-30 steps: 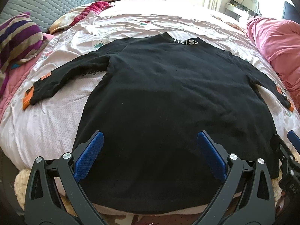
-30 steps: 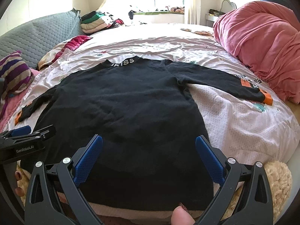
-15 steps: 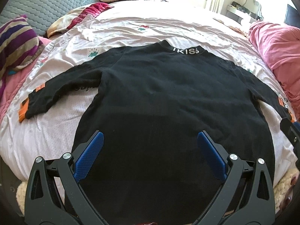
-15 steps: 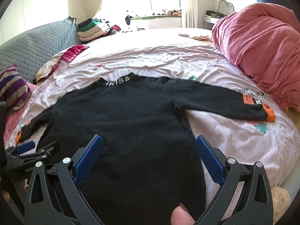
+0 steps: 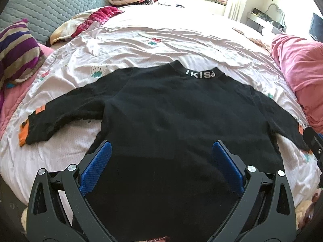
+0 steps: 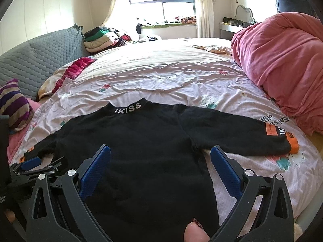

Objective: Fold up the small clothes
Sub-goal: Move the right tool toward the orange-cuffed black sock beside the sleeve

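Observation:
A black long-sleeved top [image 5: 173, 117] [image 6: 141, 141] lies flat on the bed, collar lettered IKISS at the far side, both sleeves spread out. Its left cuff [image 5: 26, 131] and right cuff [image 6: 282, 137] carry orange patches. My left gripper [image 5: 161, 157] hovers open above the top's lower body with nothing between its blue pads. My right gripper [image 6: 160, 161] is open too, above the lower right part of the body near the right armpit. The left gripper also shows at the left edge of the right wrist view, and the hem is hidden under the grippers.
The bed has a pale pink printed sheet [image 5: 161, 40]. A big pink duvet [image 6: 278, 56] is heaped on the right. A striped pillow [image 5: 16, 52] and a grey quilted headboard [image 6: 40, 56] stand left, with folded clothes [image 6: 101, 38] stacked at the back. A fingertip [image 6: 194, 232] shows below.
Both grippers have lifted and tilted up, so the top sits lower and smaller in view and more of the room shows. The top itself has not moved. Both grippers stay open.

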The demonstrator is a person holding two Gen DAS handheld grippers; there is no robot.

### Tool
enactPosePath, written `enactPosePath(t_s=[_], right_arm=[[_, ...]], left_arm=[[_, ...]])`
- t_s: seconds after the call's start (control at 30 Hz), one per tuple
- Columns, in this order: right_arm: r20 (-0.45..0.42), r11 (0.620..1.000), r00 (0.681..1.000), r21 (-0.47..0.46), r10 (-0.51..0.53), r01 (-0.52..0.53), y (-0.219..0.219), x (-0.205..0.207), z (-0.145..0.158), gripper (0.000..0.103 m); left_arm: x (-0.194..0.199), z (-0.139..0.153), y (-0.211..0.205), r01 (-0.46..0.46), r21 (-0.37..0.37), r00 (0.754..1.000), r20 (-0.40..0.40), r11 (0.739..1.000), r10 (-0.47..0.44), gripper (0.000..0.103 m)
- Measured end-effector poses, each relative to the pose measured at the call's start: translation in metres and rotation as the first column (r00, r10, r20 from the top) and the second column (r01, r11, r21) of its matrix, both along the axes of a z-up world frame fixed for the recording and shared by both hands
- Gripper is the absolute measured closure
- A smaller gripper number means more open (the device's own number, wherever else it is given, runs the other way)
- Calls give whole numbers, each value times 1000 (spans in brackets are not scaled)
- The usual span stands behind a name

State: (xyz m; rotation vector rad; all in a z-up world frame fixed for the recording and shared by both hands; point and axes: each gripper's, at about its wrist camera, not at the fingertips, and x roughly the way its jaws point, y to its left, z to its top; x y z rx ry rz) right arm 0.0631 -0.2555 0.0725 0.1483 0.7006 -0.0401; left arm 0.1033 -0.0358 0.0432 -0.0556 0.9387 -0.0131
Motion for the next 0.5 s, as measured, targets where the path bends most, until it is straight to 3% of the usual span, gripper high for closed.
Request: enactPosePath(t_s=[0.5], right_arm=[[21, 999, 999, 9, -47, 46, -31, 51, 11, 4]], left_arm=[[39, 18, -17, 7, -13, 1000, 11, 1000, -7, 9]])
